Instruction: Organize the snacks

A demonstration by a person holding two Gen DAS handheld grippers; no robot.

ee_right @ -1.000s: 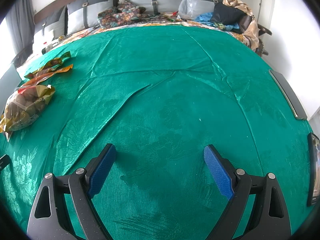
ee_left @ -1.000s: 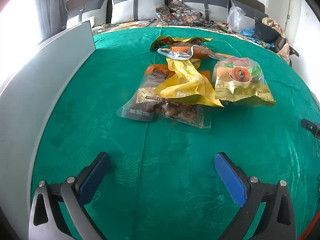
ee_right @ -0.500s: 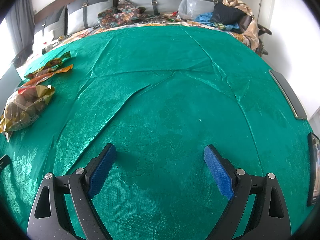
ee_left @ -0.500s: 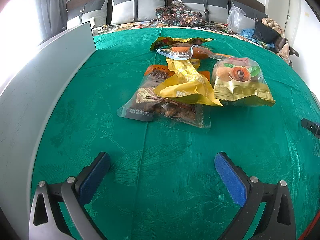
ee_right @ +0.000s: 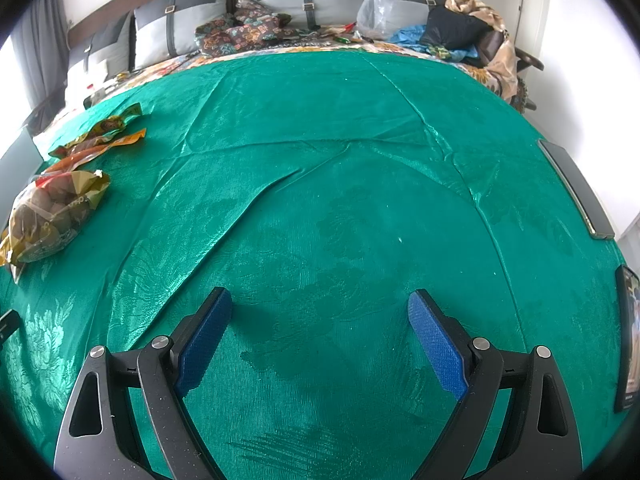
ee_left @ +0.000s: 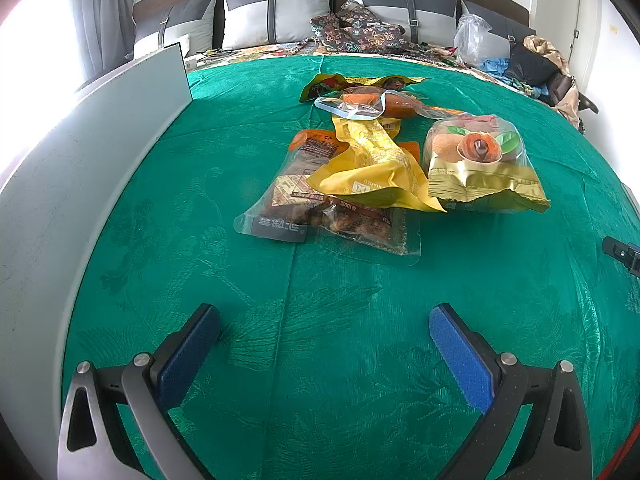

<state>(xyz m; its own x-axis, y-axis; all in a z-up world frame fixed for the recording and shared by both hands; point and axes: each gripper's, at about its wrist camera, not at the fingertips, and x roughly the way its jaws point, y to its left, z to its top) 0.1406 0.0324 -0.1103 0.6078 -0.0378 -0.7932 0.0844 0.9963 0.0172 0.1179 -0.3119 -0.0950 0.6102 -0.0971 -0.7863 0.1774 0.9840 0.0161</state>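
Observation:
Several snack bags lie in a loose pile on the green cloth (ee_left: 320, 340). A yellow bag (ee_left: 372, 164) lies on top of a clear bag of dark snacks (ee_left: 328, 216). A gold bag with round pastries (ee_left: 476, 160) sits to its right, and it also shows in the right wrist view (ee_right: 48, 212). A clear bag with orange contents (ee_left: 368, 104) and a green-yellow bag (ee_left: 344, 82) lie behind. My left gripper (ee_left: 324, 316) is open and empty, short of the pile. My right gripper (ee_right: 320, 300) is open and empty over bare cloth, well right of the snacks.
A tall white panel (ee_left: 80, 168) runs along the left side of the cloth. Grey pillows (ee_left: 276, 12), patterned fabric and a plastic bag (ee_right: 376, 4) lie at the far end. Dark flat devices (ee_right: 576, 188) sit at the right edge.

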